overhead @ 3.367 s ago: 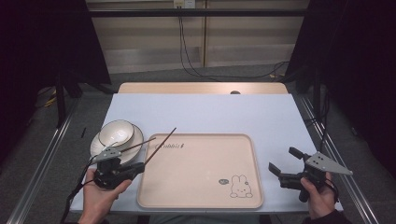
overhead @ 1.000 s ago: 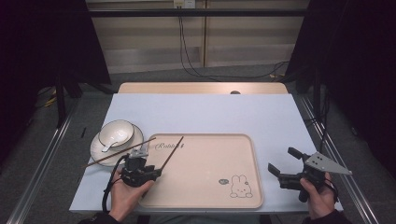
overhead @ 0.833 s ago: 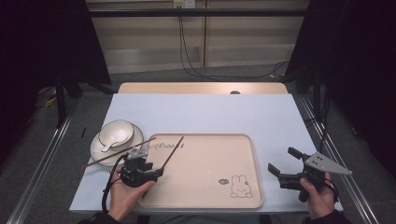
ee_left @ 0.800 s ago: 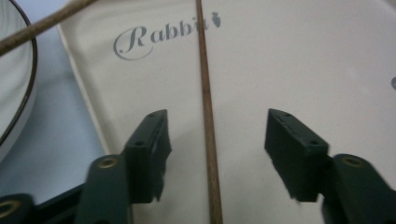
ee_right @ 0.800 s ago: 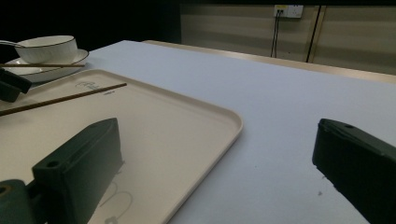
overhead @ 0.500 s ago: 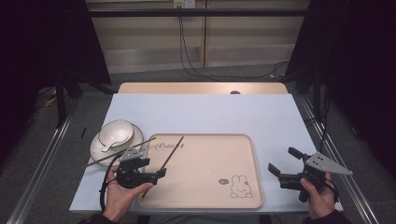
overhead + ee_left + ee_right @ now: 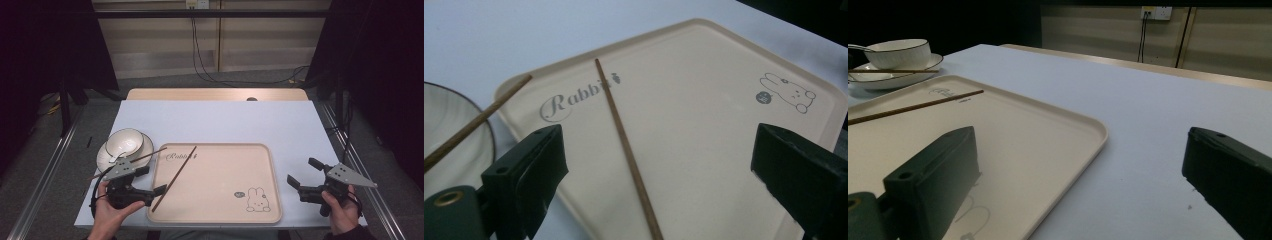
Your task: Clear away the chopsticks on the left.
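Lying under everything is the big white table (image 7: 225, 117), and on it, between the two grippers, sits the flat tan tray (image 7: 225, 200) with a small bunny drawn in one corner. The left gripper (image 7: 150, 181) is held low at the tray's left edge, and its jaws have just been opening; they now stand wide apart with nothing pinched in them. In the left gripper view the tray (image 7: 704, 125) spreads out ahead of the jaws, and one thin brown chopstick (image 7: 624, 145) lies on it, running up through the gap between the two black jaws without touching either. In the high view that same chopstick (image 7: 175, 177) lies slanted on the tray's left part, with its near tip just beside the left gripper's fingers. A second chopstick (image 7: 135, 161) lies off to the left of those fingers, resting across the plate (image 7: 107, 159) with its far tip reaching the tray's rim. A white bowl (image 7: 124, 141) sits on that plate, just past the left gripper. The right gripper (image 7: 306, 176) is held over the table to the right of the tray, well apart from both chopsticks, and its jaws are wide apart too, holding nothing.
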Action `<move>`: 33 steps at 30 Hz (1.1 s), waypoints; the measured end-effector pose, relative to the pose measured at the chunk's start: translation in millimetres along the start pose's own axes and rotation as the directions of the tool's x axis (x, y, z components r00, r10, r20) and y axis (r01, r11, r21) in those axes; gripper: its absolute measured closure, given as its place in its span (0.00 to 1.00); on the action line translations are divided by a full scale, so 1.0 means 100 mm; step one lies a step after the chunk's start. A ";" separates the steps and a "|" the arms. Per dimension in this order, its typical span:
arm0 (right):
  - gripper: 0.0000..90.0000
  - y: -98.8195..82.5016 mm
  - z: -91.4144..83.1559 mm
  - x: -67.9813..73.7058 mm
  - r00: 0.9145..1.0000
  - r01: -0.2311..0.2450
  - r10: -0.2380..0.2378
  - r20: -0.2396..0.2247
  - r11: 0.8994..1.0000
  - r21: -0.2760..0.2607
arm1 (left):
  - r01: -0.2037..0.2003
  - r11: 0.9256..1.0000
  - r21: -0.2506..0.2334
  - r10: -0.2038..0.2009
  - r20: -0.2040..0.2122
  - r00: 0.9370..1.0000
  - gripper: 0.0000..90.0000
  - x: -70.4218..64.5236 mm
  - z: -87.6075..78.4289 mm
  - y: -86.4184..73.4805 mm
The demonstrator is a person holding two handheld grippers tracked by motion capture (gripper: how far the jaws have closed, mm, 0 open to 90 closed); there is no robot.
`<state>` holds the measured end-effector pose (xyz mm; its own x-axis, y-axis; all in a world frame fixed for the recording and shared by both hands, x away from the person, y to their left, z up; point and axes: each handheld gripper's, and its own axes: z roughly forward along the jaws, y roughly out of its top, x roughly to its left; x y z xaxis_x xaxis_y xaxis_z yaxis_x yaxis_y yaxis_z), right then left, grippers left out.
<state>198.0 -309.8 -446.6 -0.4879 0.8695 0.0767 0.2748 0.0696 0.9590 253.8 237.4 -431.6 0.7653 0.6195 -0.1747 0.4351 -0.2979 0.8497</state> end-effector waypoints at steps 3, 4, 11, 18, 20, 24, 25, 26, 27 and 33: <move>0.01 0.00 0.00 0.00 1.000 -0.001 0.001 0.000 1.000 0.001 | 0.000 1.000 -0.004 0.000 0.002 1.000 0.05 0.04 -0.07 -0.03; 0.01 0.00 0.00 0.00 1.000 -0.001 0.001 0.000 1.000 0.000 | 0.009 1.000 -0.009 -0.009 -0.003 1.000 0.05 0.06 -0.10 -0.04; 0.01 0.00 0.00 0.00 1.000 0.000 0.000 -0.001 1.000 -0.001 | 0.019 1.000 -0.012 -0.018 0.045 0.999 0.03 0.22 -0.32 -0.12; 0.01 0.00 0.00 0.00 1.000 0.002 -0.002 0.006 1.000 -0.004 | 0.036 0.998 -0.054 -0.036 0.010 0.999 0.03 0.40 -0.53 -0.16; 0.01 0.00 0.00 0.00 1.000 0.000 0.000 0.002 1.000 -0.001 | 0.039 0.997 -0.061 -0.039 0.006 0.999 0.03 0.46 -0.59 -0.17; 0.01 0.00 0.00 0.00 1.000 0.001 -0.001 0.001 1.000 -0.002 | 0.024 0.998 -0.055 -0.024 -0.003 1.000 0.03 0.57 -0.69 -0.18; 0.01 0.00 0.00 0.00 1.000 0.003 -0.003 0.004 1.000 -0.003 | 0.013 0.999 -0.045 -0.014 -0.004 1.000 0.04 0.59 -0.70 -0.18; 0.01 0.00 0.01 0.00 1.000 0.006 -0.006 0.006 1.000 -0.007 | 0.003 0.999 -0.032 -0.003 -0.004 1.000 0.04 0.62 -0.72 -0.18; 0.01 0.00 0.01 0.00 1.000 0.006 -0.006 0.006 1.000 -0.007 | -0.002 1.000 -0.030 0.002 -0.011 1.000 0.04 0.65 -0.74 -0.18; 0.01 0.00 0.01 0.00 1.000 0.007 -0.007 0.002 1.000 -0.004 | 0.015 1.000 -0.007 -0.015 -0.007 1.000 0.07 0.85 -0.79 -0.21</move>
<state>198.5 -309.4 -446.4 -0.4882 0.8700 0.0693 0.2677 0.0737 0.9607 272.0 353.6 -424.5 0.7556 0.6288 -0.1836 0.4429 -0.2839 0.8504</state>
